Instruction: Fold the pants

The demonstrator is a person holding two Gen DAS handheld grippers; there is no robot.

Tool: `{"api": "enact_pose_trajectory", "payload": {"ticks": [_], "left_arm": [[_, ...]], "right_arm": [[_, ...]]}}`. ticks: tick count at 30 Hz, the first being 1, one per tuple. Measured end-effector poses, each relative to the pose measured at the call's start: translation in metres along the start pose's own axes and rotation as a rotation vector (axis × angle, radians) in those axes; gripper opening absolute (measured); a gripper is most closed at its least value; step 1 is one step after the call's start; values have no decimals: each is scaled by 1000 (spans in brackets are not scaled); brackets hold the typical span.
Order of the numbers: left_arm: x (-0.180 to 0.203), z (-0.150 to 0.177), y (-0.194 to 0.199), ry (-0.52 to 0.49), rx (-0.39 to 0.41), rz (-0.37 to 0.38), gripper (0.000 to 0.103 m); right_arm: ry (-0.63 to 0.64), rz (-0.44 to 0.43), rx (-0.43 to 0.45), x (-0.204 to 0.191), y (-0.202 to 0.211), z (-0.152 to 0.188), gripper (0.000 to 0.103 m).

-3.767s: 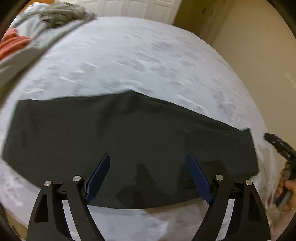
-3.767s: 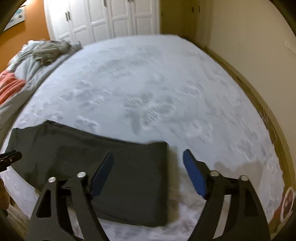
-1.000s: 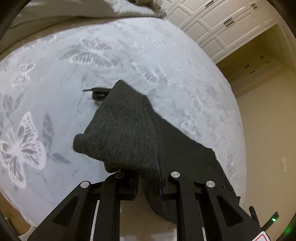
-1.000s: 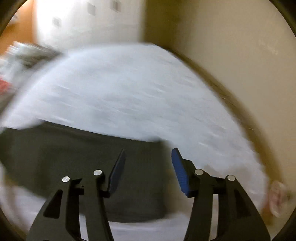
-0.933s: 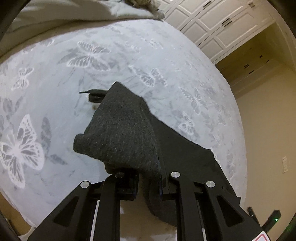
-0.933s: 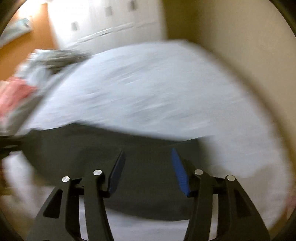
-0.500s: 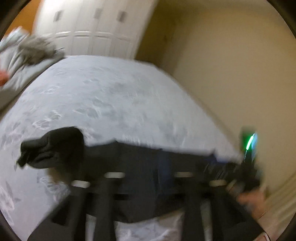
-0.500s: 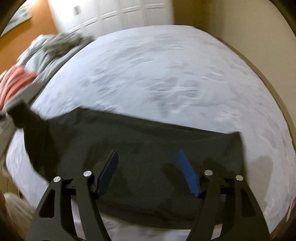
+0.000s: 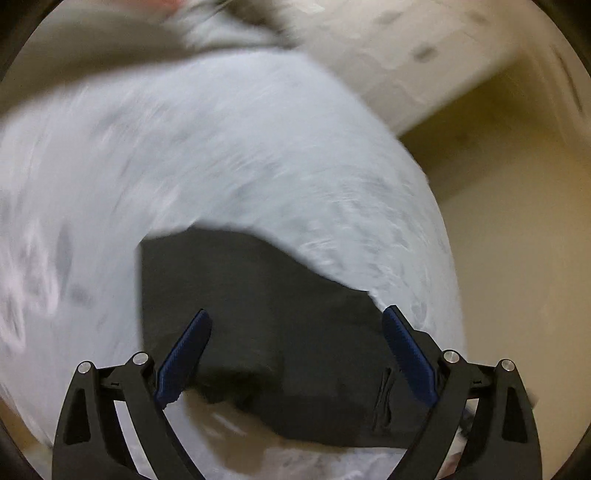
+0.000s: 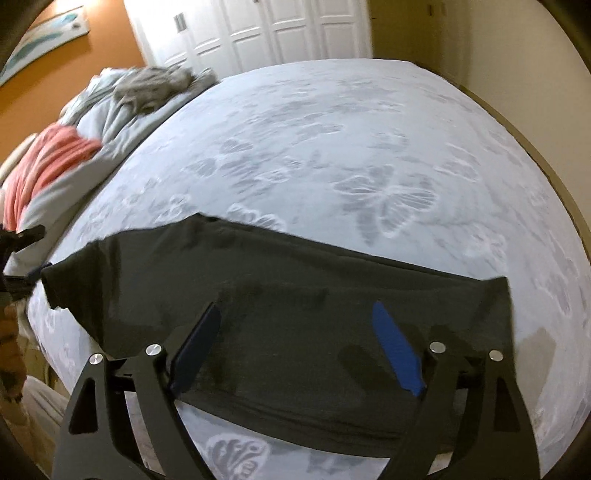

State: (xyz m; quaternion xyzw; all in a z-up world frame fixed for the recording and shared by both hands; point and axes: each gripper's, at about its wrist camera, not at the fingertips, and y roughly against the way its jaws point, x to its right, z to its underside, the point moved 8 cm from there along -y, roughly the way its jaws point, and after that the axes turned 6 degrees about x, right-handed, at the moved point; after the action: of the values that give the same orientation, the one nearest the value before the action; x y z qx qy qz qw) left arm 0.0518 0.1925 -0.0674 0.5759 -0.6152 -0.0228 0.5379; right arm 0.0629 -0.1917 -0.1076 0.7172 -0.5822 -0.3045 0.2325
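Observation:
Dark grey pants (image 10: pixel 295 295) lie in a long band across the butterfly-print bed cover (image 10: pixel 369 147); their left end is bunched and slightly raised. My right gripper (image 10: pixel 295 343) hovers over the middle of the band, jaws opening, blue pads clear of the cloth. In the blurred left wrist view the pants (image 9: pixel 240 295) lie below my left gripper (image 9: pixel 295 350). Its jaws are opening wide and nothing is pinched between them.
A heap of grey bedding (image 10: pixel 155 88) and a coral cloth (image 10: pixel 48 158) lie at the bed's far left. White closet doors (image 10: pixel 277 29) stand behind, a beige wall (image 10: pixel 535 55) to the right. A person's hand (image 10: pixel 9 332) shows at the left edge.
The left gripper, shut on a fold of the pants a second ago, has let go and spread wide while swinging about. The right gripper has widened and shifted left over the pants' middle.

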Motion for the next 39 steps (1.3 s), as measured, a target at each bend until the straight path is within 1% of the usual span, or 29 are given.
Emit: {"api": "enact_pose_trajectory", "payload": {"ticks": [2,3,5,7,8,11,12,15,16,18,19,20,21,22,23,24,25,26,27,28,30,31,32,34,35,36,37,38,39], "left_arm": [[-37,-1,2,132,-33,-15,92],[-45,-1,4,162,-33,-22,92],[-61,-2,7,190,-39,-43,92],[-65,2,1,210,-75,-24,92],[-65,3,-3,227,-96,-8,92],[-56,20,-22,309,-202,85,92],[-50,29,-27,345,-250,128,92],[-37,39,-38,396,-300,205,91],[-31,38,-42,402,-298,234,85],[-28,33,-44,391,-272,232,62],[-25,28,-41,363,-244,226,40],[-21,22,-36,337,-213,216,30],[-17,14,-30,304,-167,190,26],[-7,3,-17,229,-90,154,20],[5,-3,-7,154,-33,124,17],[30,-7,7,45,41,109,16],[58,-4,17,-67,93,115,14],[82,2,23,-159,118,128,13],[116,16,30,-283,139,154,13],[157,41,34,-428,150,193,13],[209,93,29,-608,116,253,13],[231,130,15,-685,49,280,17],[241,158,0,-731,-26,290,24],[242,209,-33,-788,-184,287,25],[233,227,-44,-793,-237,263,25],[227,234,-47,-798,-256,247,26],[219,238,-47,-807,-263,223,30],[210,235,-38,-822,-246,212,44],[207,232,-33,-825,-228,209,54]], "right_arm": [[10,-11,-12,-10,-4,2,82],[13,-19,-19,-16,-7,3,82],[20,-26,-27,-24,-12,4,83],[33,-24,-31,-32,-17,4,83],[34,-27,-34,-36,-20,2,83],[18,-42,-32,-43,-25,-1,83],[14,-45,-30,-45,-25,-2,83],[21,-39,-25,-46,-25,-2,83],[21,-34,-25,-45,-25,-1,83],[15,-27,-28,-40,-24,0,83],[8,-25,-25,-37,-22,-1,83],[-2,-26,-19,-33,-19,-2,83],[-8,-27,-13,-30,-17,-3,83],[-11,-26,-4,-27,-13,-5,83],[-13,-23,6,-23,-9,-6,83],[-15,-17,17,-18,-4,-7,83],[-18,-9,28,-12,1,-8,83],[-21,-1,36,-7,4,-8,83],[-27,13,46,2,9,-9,83],[-37,29,55,12,14,-9,83],[-70,66,61,36,20,-8,83],[-93,83,61,48,23,-7,83],[-115,96,62,60,25,-5,83],[-163,127,56,88,32,-1,83],[-178,133,53,95,34,1,83],[-199,136,50,105,37,5,83],[-211,135,48,110,40,8,84],[-216,129,46,113,41,10,84],[-215,114,44,113,43,11,85]]}}
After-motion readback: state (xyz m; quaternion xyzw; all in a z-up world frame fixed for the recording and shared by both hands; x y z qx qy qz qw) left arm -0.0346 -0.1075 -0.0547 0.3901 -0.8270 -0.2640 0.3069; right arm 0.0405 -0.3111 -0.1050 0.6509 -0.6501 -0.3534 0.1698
